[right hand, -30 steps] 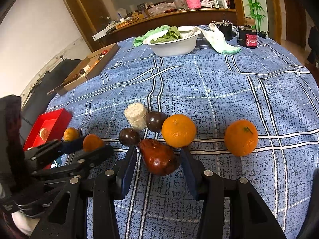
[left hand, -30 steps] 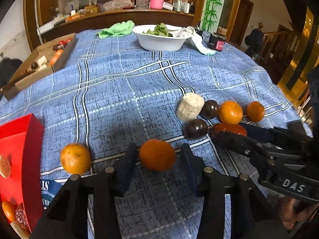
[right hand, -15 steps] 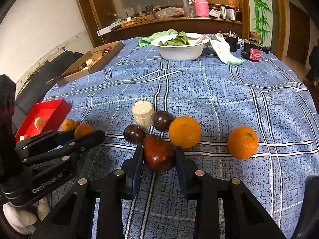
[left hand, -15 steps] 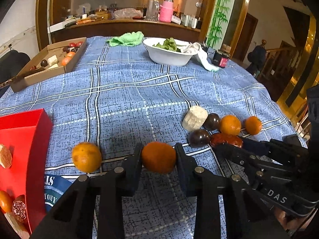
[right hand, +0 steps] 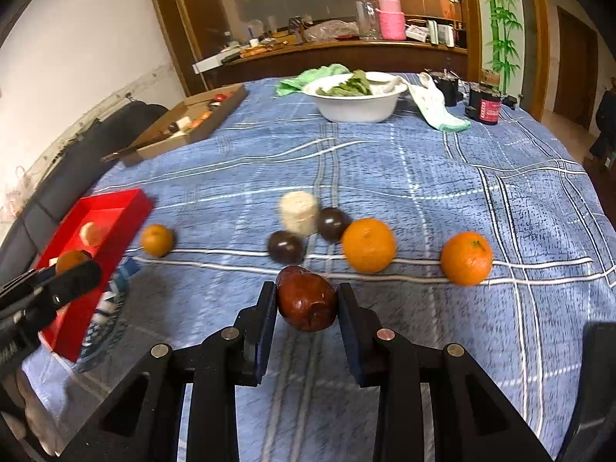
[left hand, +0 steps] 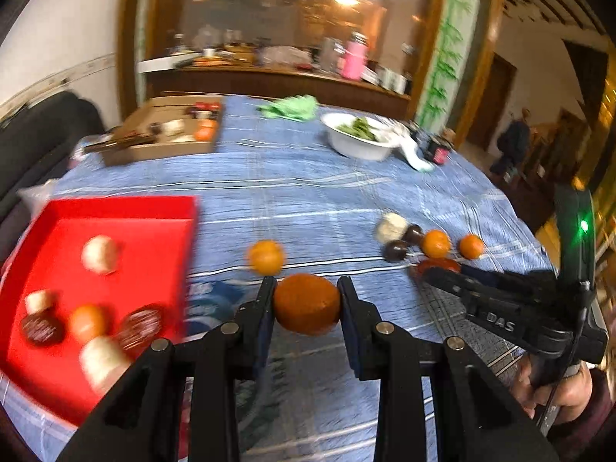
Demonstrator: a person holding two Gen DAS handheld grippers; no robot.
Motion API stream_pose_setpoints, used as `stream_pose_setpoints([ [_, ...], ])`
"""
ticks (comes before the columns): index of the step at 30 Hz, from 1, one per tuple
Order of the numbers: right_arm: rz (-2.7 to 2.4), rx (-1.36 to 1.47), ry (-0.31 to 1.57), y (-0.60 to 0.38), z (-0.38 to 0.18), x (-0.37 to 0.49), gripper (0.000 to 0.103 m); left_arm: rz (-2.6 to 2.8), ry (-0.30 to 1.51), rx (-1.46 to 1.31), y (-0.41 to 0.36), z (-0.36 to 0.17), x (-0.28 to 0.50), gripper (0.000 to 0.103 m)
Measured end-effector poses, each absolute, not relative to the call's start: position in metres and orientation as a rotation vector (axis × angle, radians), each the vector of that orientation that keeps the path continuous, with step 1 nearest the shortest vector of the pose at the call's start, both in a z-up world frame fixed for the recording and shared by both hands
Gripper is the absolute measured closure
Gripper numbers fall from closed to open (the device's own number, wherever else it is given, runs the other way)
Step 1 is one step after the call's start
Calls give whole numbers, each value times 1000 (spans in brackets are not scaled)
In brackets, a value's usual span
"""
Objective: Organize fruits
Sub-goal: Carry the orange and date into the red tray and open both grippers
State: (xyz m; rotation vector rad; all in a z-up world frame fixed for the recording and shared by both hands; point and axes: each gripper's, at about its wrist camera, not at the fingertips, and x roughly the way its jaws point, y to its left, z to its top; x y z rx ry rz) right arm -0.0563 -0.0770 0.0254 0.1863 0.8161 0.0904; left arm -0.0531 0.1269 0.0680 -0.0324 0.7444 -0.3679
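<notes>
My left gripper (left hand: 307, 303) is shut on an orange (left hand: 307, 304) and holds it above the blue cloth, just right of the red tray (left hand: 127, 208). The tray holds several fruits and pale pieces. My right gripper (right hand: 307, 304) is shut on a reddish-brown fruit (right hand: 307, 303) and holds it just above the cloth. Beyond it lie two dark round fruits (right hand: 285, 247), a pale cylinder (right hand: 298, 211) and two oranges (right hand: 368, 245). Another orange (right hand: 156, 239) lies near the tray. The left gripper (right hand: 67, 269) with its orange shows at the left of the right wrist view.
A white bowl of greens (right hand: 356, 100) stands at the far side, with a green cloth, a white cloth and dark jars (right hand: 487, 106) beside it. A cardboard box (right hand: 184, 125) with small items sits at the far left. A blue packet (left hand: 215, 300) lies by the tray.
Both grippers have lifted their fruit off the cloth. My left gripper has swung left toward the red tray with the orange. My right gripper has risen with the reddish-brown fruit.
</notes>
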Motion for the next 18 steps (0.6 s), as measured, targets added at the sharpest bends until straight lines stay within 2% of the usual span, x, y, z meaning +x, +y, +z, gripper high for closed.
stream_pose_setpoints([
  [10,221,134,790,-11,60,-66,69,-45,713,-98,242,76,-60,72],
  [18,403,96,824,75,65,-54,68,48,734,-124,289,66,-56,72],
])
